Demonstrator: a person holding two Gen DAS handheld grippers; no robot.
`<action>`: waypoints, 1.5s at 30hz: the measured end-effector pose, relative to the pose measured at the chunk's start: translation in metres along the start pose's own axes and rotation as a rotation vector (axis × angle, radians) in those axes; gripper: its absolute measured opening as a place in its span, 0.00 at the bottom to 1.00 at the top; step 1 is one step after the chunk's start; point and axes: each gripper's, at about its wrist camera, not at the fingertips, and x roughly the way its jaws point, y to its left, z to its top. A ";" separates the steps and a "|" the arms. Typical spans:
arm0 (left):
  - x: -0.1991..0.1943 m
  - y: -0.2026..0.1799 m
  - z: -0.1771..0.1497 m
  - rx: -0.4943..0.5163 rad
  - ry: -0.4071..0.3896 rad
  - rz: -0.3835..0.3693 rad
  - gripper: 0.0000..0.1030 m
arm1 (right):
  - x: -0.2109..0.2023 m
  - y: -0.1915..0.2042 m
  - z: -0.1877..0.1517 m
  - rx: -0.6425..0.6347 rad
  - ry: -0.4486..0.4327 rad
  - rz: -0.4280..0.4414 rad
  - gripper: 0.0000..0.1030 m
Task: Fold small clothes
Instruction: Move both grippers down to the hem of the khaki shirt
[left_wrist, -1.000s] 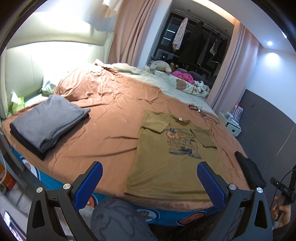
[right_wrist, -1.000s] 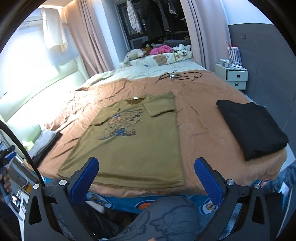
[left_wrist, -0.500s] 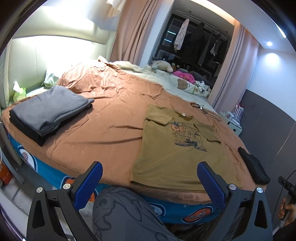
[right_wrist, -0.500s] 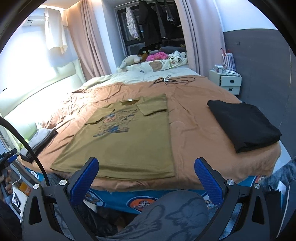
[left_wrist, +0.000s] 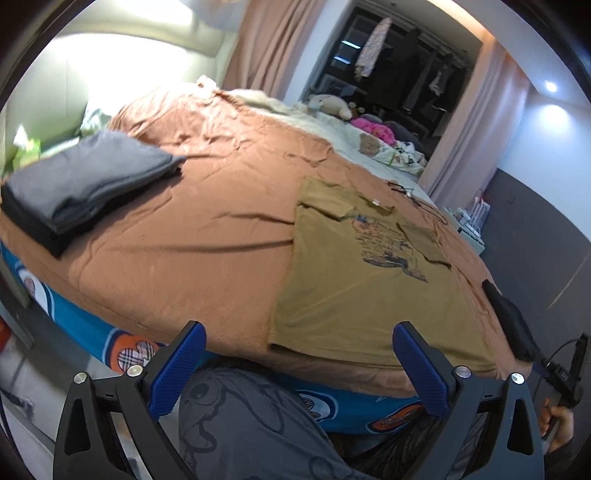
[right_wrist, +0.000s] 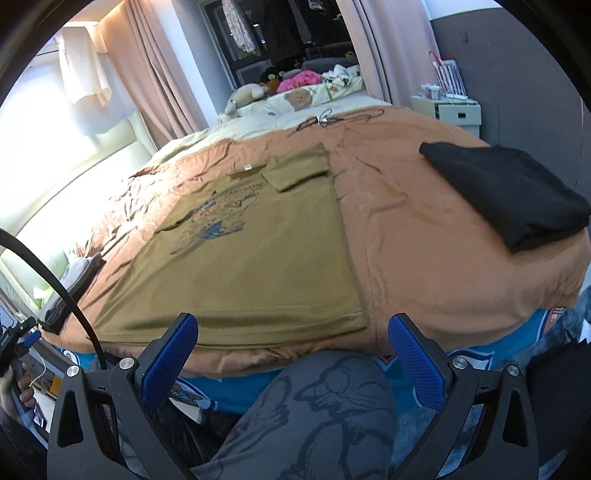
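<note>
Nearest the cameras, a person's patterned grey trouser leg (right_wrist: 314, 413) sits between the blue pads of both tools, at the foot edge of the bed (left_wrist: 207, 236). The left gripper (left_wrist: 297, 363) has just been narrowing a touch yet stands released, nothing between its jaws; the right gripper (right_wrist: 291, 354) is likewise spread wide and empty. Just beyond them an olive T-shirt (right_wrist: 251, 258) lies flat on the rust-brown cover, print up, both sleeves already turned in, hem (left_wrist: 369, 360) close to the bed's edge. To fold it cleanly, each tool would best pinch one hem corner, lift evenly and carry the hem up to the collar. Farther off sit a folded grey stack (left_wrist: 85, 184) and a folded black garment (right_wrist: 509, 192)
</note>
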 end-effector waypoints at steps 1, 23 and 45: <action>0.004 0.005 0.000 -0.017 0.011 -0.002 0.89 | 0.006 -0.003 0.000 0.013 0.012 0.002 0.95; 0.107 0.036 -0.005 -0.209 0.280 -0.148 0.52 | 0.088 -0.040 0.030 0.128 0.202 0.031 0.70; 0.119 0.055 -0.004 -0.369 0.318 -0.185 0.37 | 0.068 -0.086 0.024 0.262 0.148 0.080 0.66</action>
